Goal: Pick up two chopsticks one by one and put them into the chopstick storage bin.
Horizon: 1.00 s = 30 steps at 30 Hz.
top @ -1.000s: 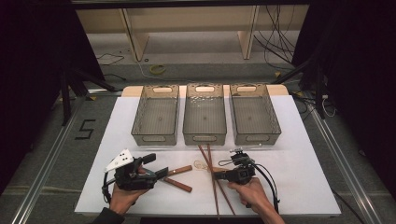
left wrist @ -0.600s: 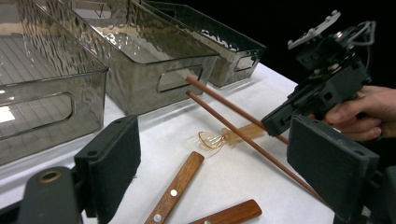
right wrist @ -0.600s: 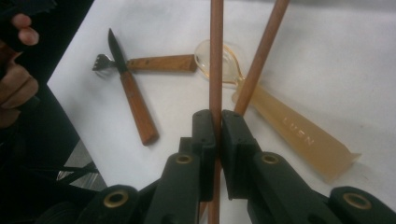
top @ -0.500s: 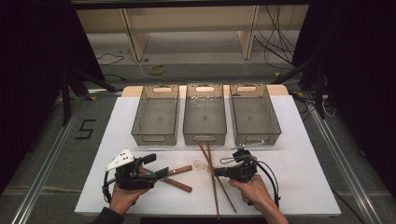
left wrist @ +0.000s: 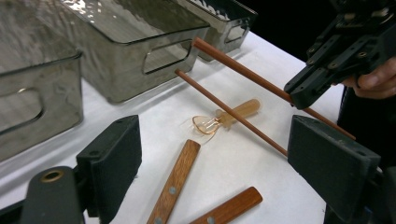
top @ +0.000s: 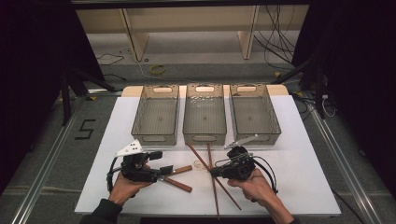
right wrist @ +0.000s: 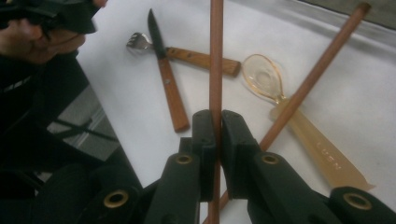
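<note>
Red-brown chopsticks (right wrist: 215, 56); amber clear spoon (right wrist: 299, 121); smoky grey bins (top: 204, 114); white table (top: 303, 163).

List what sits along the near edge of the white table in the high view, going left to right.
Left tool, jaws open → two wooden-handled utensils → clear amber plastic spoon → right tool, shut on one long brown wooden chopstick.

Dim room, table lit from above; close parts blurred.
</note>
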Available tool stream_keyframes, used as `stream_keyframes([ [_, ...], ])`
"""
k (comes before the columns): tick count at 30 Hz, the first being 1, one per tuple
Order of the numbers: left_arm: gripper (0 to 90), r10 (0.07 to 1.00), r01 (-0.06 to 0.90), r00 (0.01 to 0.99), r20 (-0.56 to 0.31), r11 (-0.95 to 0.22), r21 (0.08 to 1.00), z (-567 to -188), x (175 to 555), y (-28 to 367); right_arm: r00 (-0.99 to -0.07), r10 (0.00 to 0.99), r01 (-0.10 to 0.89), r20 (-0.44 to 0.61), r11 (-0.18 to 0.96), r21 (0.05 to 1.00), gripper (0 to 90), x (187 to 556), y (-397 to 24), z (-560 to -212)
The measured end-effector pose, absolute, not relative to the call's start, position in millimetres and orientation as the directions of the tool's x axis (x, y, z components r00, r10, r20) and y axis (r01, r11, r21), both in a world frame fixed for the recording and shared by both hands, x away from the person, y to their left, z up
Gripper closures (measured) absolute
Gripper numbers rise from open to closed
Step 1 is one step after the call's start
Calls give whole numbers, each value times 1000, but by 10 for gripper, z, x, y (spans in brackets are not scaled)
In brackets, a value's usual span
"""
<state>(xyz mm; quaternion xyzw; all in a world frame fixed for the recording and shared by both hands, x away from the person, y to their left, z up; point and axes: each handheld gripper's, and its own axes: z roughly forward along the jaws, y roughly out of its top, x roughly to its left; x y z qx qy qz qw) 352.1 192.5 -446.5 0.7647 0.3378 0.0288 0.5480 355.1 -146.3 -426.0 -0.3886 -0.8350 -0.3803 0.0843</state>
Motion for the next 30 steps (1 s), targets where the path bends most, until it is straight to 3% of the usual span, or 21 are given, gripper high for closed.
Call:
stream_keyframes([
  [7,181,482,481,818,-314,-275,832,-4358,3693,1824,-750,553,645,362,491,586,853,3488,-1415,-4163],
  [11,182,453,441,854,-257,-366,820,-4300,3736,1781,-787,519,605,333,550,575,853,3453,-1376,-4139],
  [26,197,296,323,939,-177,-574,752,-4222,3752,1535,-861,426,506,277,665,549,852,3341,-1182,-4133],
  [30,238,263,262,958,-114,-645,718,-4216,3718,1468,-878,403,478,260,695,537,852,3322,-1142,-4136],
])
